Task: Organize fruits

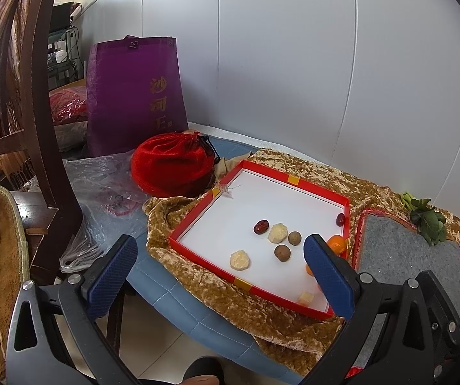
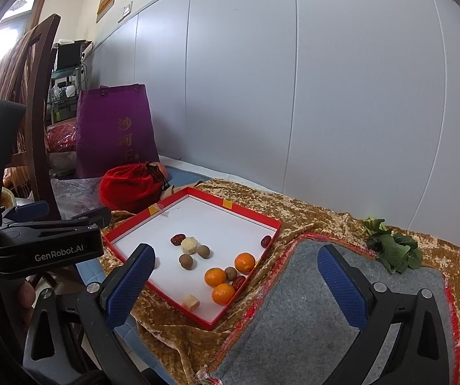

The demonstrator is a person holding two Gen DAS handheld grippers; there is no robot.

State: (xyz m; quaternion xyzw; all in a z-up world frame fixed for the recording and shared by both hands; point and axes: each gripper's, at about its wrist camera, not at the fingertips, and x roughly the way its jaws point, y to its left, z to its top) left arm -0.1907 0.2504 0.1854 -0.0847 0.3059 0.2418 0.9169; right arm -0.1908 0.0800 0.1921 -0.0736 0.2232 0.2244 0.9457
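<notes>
A red-rimmed tray [image 1: 198,210] with a white floor lies on a gold cloth. It holds three tangerines [image 2: 244,262], red dates [image 2: 177,239], brown longans [image 2: 186,261] and pale yellow pieces [image 2: 189,245]. My left gripper [image 1: 222,277] hovers open over the tray's near left corner, nothing between its fingers. Over the seam between the tray [image 2: 127,227] and a grey felt mat [image 2: 294,320], my right gripper [image 2: 236,288] is also open and holds nothing. In the left wrist view one finger [image 1: 329,279] hides most of the tangerines [image 1: 337,243].
A leafy green vegetable [image 2: 390,247] lies beyond the mat. A red drawstring pouch [image 1: 172,166], a purple bag [image 1: 133,96] and a clear plastic bag [image 1: 101,186] sit behind the tray to the left. A dark wooden chair [image 1: 44,96] stands at the far left, a grey wall behind.
</notes>
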